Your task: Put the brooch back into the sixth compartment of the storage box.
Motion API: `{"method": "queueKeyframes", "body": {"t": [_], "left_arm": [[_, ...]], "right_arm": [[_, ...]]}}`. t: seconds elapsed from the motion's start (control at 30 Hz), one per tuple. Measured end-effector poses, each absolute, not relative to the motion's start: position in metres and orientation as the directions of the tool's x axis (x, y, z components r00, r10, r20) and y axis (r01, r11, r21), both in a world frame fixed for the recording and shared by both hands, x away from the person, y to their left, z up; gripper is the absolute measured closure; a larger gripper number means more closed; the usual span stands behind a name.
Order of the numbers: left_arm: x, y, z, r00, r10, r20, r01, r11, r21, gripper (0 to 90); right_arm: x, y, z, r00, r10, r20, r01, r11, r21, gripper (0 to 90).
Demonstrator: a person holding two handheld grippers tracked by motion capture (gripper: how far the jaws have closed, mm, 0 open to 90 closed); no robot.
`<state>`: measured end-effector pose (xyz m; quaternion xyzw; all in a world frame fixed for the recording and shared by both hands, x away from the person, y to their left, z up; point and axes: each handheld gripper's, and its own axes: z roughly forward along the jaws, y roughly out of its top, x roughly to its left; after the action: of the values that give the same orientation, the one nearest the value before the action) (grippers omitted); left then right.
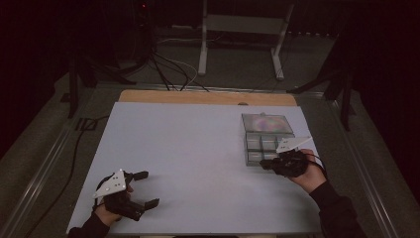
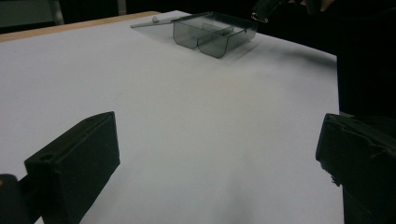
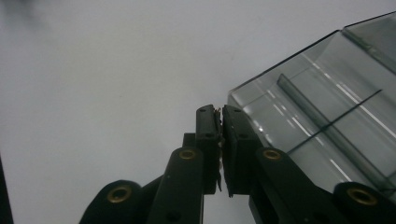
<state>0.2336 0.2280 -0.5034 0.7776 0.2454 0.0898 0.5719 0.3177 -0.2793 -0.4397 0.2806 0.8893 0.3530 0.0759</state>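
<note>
Clear compartment box [image 1: 267, 138] sits near the white table's [image 1: 198, 148] far right edge, broad bare surface spreading to its left.

The right gripper [image 1: 266, 164], jaws pressed together on a tiny object I cannot identify, hovers at the box's near corner. The left gripper [image 1: 148, 188] rests at the near left edge, jaws wide apart and empty. The box is smoky, transparent, divided, lid open.
</note>
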Motion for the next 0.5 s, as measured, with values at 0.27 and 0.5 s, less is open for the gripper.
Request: {"method": "queueKeyframes", "body": {"t": [0.27, 0.5], "left_arm": [[0.234, 0.228, -0.503, 0.863, 0.483, -0.148, 0.284, -0.221, 0.933, 1.4], [0.234, 0.228, -0.503, 0.863, 0.484, -0.143, 0.281, -0.225, 0.933, 1.4]], "right_arm": [[0.322, -0.286, -0.434, -0.817, 0.574, 0.057, 0.454, 0.580, 0.676, 86.0], [0.325, -0.292, -0.429, -0.806, 0.590, 0.048, 0.458, 0.570, 0.682, 86.0]]}}
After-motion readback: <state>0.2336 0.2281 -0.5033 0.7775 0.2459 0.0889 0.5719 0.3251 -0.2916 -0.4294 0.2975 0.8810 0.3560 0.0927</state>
